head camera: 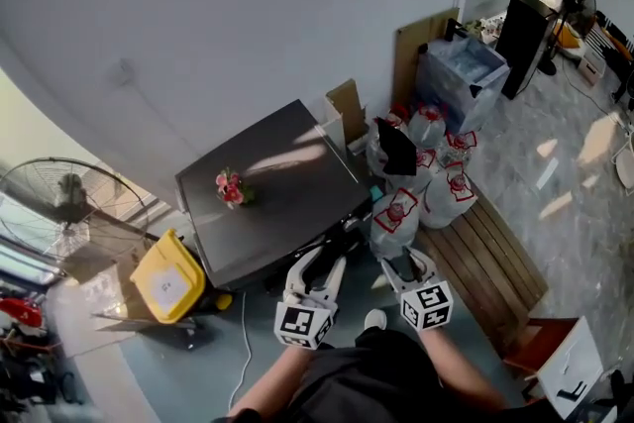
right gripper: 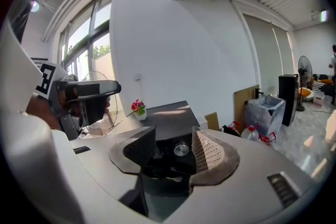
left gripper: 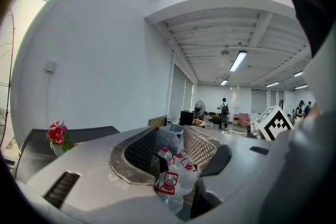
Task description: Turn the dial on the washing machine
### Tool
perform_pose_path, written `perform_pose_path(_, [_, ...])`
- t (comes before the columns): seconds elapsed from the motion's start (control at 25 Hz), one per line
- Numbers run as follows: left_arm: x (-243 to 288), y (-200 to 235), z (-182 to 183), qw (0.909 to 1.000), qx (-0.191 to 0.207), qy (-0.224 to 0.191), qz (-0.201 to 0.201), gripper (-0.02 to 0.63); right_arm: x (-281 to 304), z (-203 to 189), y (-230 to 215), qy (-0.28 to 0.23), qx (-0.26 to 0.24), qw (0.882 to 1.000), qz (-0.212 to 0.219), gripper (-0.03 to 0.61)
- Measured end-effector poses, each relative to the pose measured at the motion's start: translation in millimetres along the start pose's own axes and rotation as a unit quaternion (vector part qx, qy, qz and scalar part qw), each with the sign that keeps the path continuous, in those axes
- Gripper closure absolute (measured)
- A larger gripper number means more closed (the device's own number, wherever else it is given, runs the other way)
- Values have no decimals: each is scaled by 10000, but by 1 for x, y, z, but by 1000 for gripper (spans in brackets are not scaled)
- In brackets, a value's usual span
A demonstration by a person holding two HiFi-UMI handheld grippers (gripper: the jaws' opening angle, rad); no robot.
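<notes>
Right gripper (head camera: 408,263), jaws spread and empty, faces the small silvery dial (right gripper: 181,149) on the washing machine's (head camera: 282,188) dark front panel, likely a stiff, smooth knob best pinched squarely across its rim, left gripper (head camera: 319,264) gaping empty alongside.

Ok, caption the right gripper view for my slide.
Open right tongs frame the dial on the washing machine, not yet touching.

Left hand-held gripper (left gripper: 172,148): jaws apart, nothing between the pads. Beyond the gap, clear water jugs (left gripper: 170,186) with red caps. Left: dark washing machine (left gripper: 86,135) top carrying red flowers (left gripper: 56,134). Far back: standing fan (left gripper: 199,107).
</notes>
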State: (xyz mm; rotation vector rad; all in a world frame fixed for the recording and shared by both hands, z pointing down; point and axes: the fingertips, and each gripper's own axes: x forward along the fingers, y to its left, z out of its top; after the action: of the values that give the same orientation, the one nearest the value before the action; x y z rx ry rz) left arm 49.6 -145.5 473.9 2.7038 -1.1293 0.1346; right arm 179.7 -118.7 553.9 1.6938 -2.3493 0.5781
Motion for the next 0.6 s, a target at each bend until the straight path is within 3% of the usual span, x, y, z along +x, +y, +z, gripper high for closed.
perform_pose_path(0.32, [12,16,-7,9988,-50,-34,492,473,54,-29,-9,355,-202,9981,468,376])
perform_pose_path(0.6, [25,33,-13,9982,-140,-19,582,473,102,-51,-11,597,-351,9957,622,362])
